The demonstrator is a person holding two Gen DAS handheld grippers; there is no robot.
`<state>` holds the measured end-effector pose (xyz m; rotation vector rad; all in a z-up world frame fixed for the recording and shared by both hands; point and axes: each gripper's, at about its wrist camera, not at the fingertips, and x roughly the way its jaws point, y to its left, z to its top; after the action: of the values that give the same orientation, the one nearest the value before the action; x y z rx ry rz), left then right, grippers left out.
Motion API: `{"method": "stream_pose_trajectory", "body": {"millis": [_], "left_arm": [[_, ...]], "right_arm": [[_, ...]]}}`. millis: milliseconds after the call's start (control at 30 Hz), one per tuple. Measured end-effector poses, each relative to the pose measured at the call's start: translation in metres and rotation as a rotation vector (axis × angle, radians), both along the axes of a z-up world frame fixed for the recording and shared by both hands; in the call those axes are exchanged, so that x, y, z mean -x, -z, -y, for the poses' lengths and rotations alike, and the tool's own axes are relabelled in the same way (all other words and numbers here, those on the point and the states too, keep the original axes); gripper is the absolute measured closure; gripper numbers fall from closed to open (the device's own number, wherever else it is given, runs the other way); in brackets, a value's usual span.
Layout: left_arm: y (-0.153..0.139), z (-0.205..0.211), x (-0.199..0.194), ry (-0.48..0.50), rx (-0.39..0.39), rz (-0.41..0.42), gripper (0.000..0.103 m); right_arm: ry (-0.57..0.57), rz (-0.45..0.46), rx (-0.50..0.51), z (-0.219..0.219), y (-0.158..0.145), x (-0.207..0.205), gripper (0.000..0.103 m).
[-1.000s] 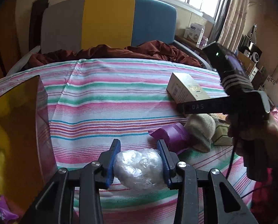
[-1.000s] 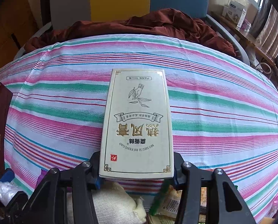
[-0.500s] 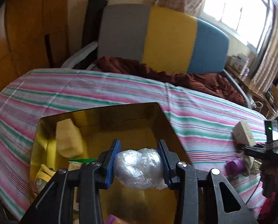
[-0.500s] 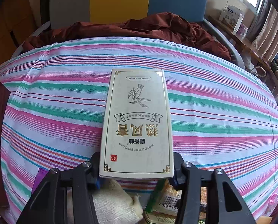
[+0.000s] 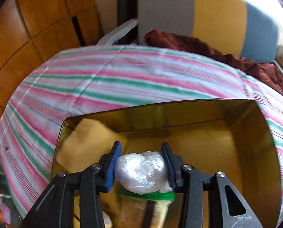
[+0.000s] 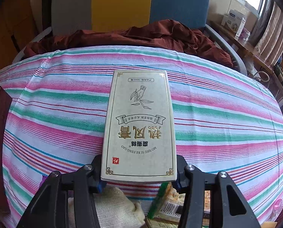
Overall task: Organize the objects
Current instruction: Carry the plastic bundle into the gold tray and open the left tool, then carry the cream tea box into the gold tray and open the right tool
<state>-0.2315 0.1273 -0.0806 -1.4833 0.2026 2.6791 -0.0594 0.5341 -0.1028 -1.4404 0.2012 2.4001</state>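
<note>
the left gripper (image 5: 141,163) hangs over the open gold-lined box (image 5: 259,152), its jaws opening with a crumpled clear plastic bundle (image 5: 141,171) between them; the blue pads (image 5: 113,163) are at the bundle's sides and whether they still press on it is hard to tell. the box sits on the striped bedsheet (image 5: 122,79) and fills the lower half of the left wrist view. inside it, at 10 o'clock from the bundle, lies a pale yellow pad (image 5: 88,144) against the left wall, and at 6 o'clock, just under the bundle, a green-edged packet (image 5: 150,199).

the right gripper (image 6: 139,172) is narrow, clamped on the near end of a cream carton with gold lettering (image 6: 139,123), which reaches away toward 12 o'clock above the sheet. below that gripper, at 7 o'clock, lies a white knitted cloth (image 6: 114,207), and at 5 o'clock a snack packet with a barcode (image 6: 171,203). the dark outer wall of the box shows at 9 o'clock at the frame edge. a maroon blanket (image 6: 141,36) lies bunched at 12 o'clock before a grey, yellow and blue headboard (image 6: 122,5).
</note>
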Motion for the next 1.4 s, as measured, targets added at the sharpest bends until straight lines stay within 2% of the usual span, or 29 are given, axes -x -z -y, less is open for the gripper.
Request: {"method": "stream_pose_trajectory", "body": {"millis": [67, 133, 333, 500, 700, 1000, 1167, 1300, 1400], "left_arm": [[0.002, 0.007, 0.001, -0.03, -0.01, 0.016, 0.055], [0.001, 0.012, -0.003, -0.045, -0.016, 0.01, 0.049], [-0.021, 0.021, -0.025, -0.042, -0.083, -0.064, 0.035], [-0.046, 0.031, -0.049, -0.039, -0.156, -0.12, 0.032], [-0.065, 0.039, -0.083, -0.005, -0.16, -0.167, 0.031], [-0.063, 0.069, -0.125, -0.012, -0.194, -0.159, 0.031], [-0.064, 0.082, -0.141, -0.012, -0.179, -0.185, 0.031], [-0.071, 0.091, -0.15, -0.003, -0.186, -0.217, 0.031], [-0.074, 0.1, -0.15, -0.006, -0.195, -0.218, 0.031]], "right_arm": [[0.001, -0.01, 0.002, 0.001, -0.003, 0.0, 0.051], [0.002, -0.021, 0.005, 0.0, -0.005, -0.001, 0.051], [0.01, -0.036, 0.005, -0.002, -0.008, 0.0, 0.051], [0.021, -0.054, 0.007, -0.005, -0.012, -0.002, 0.051], [0.021, -0.064, -0.005, -0.004, -0.014, -0.005, 0.051], [0.013, -0.064, -0.047, 0.013, -0.023, -0.007, 0.051], [-0.034, -0.113, -0.037, 0.048, -0.054, -0.004, 0.051], [-0.151, -0.17, -0.052, 0.102, -0.09, 0.005, 0.051], [-0.248, -0.205, -0.005, 0.148, -0.111, 0.013, 0.051]]}}
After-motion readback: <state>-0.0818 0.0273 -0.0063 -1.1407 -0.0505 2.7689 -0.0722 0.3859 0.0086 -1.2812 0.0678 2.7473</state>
